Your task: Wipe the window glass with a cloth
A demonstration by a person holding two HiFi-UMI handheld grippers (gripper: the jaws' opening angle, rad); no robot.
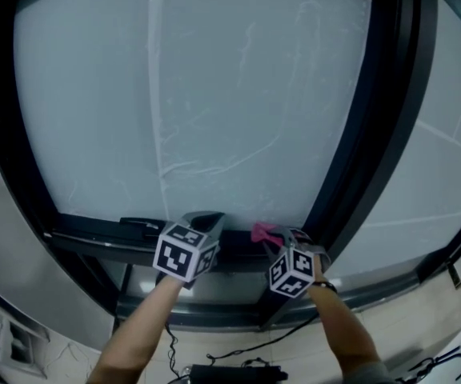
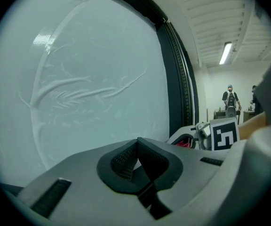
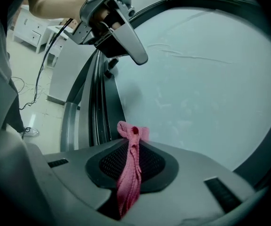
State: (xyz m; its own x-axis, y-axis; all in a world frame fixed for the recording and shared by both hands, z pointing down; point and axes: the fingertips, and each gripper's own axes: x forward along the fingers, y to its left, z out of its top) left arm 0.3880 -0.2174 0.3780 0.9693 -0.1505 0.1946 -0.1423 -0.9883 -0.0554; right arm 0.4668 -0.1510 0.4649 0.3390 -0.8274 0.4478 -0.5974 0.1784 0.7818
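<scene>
Both closed low by the streaked pale window glass (image 1: 214,94): your right gripper (image 1: 285,234) pinches a bunched pink cloth (image 1: 262,232), your left gripper (image 1: 206,218) nothing.

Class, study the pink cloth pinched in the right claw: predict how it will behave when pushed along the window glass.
Probably floppy: the pink cloth is squeezed into a thin crumpled strip by the right claw. Likely light, as its short free tip stands up unsupported. Against the window glass it may bunch rather than slide flat.
</scene>
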